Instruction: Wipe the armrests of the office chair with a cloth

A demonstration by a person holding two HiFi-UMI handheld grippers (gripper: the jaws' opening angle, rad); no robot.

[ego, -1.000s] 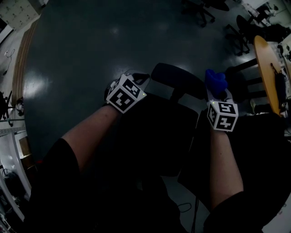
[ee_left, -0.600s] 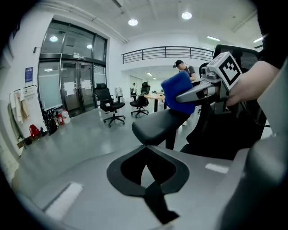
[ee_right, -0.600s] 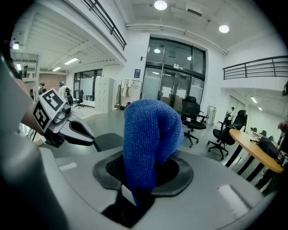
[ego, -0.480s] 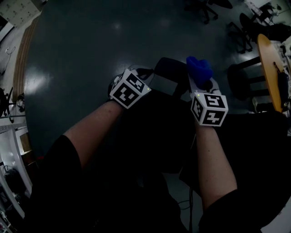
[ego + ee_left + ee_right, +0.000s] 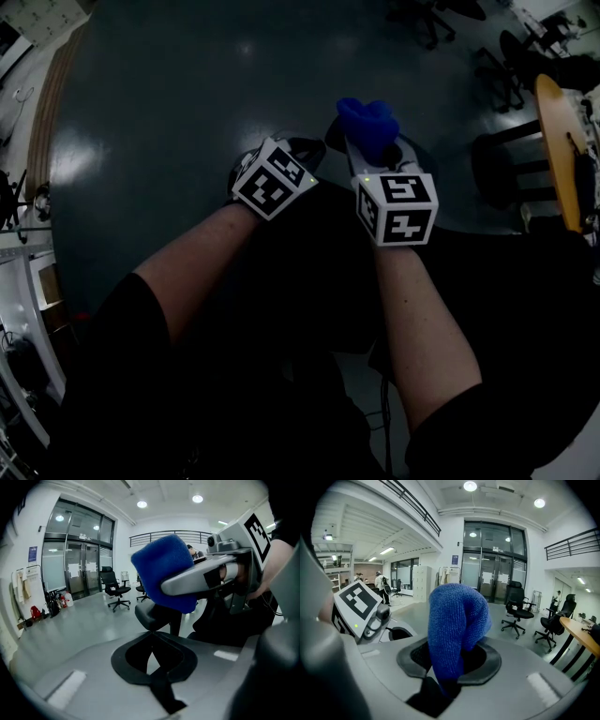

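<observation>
Spare swivel chairs (image 5: 517,604) stand before glass doors (image 5: 494,576).

**Royal-blue wiping cloth** (image 5: 457,620): soft textile with a coarse looped pile, matt, no sheen.

**Left gripper** (image 5: 152,633) and **right gripper** (image 5: 457,641): moulded grey plastic shells, smooth with a satin-matt finish. The jaw linings are black, rubber-like and dull.

**White marker cube with black squares** (image 5: 396,208): flat printed faces, smooth, matt.

**Black padded armrest of the office chair** (image 5: 157,615): smooth, matt, soft-looking skin.

**Dark grey-green floor** (image 5: 169,103): hard, polished and glossy, mirroring the ceiling lights.

**Orange-brown round tabletop** (image 5: 555,141): wood-look, smooth, low gloss.

**Tall glass entrance doors** (image 5: 494,576): clear reflective glazing in dark frames that look like metal.
</observation>
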